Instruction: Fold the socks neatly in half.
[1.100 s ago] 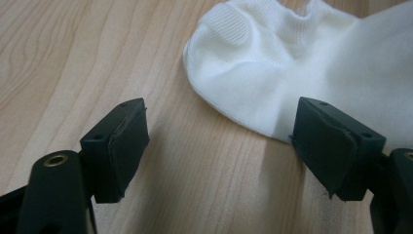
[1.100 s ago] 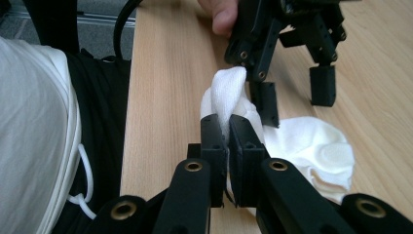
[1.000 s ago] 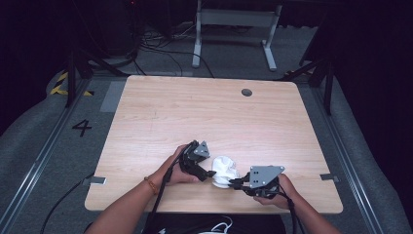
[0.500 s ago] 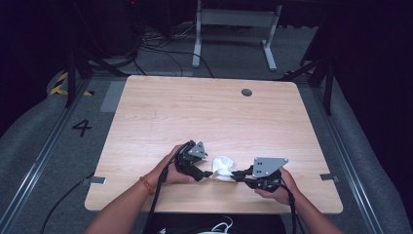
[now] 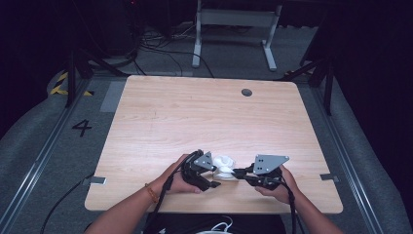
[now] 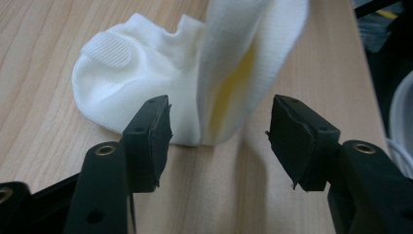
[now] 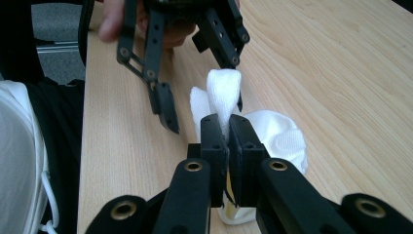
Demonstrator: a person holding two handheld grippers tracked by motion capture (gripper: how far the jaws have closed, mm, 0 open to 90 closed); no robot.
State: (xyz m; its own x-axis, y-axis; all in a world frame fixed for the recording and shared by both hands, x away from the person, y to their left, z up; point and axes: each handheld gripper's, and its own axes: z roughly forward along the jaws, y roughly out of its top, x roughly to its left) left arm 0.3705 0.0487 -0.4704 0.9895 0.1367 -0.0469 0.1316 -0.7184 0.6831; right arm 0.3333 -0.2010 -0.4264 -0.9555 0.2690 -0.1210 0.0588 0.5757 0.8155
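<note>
A white sock [image 5: 224,165], lying on the desk [image 5: 209,117] near its 6 o'clock edge, is pinched at a raised fold by the clenched right claw [image 7: 228,127], while the left claw [image 6: 219,134], whose jaws have just been closing around that fold, remains released, so the two-claw grasp is judged half done.

White sock [image 5: 224,165] bunched near the table's [image 5: 204,117] front edge, between the two grippers. Left gripper [image 5: 210,176] just beside it at left; right gripper [image 5: 239,172] reaches in from the right, grey plate on top.
</note>
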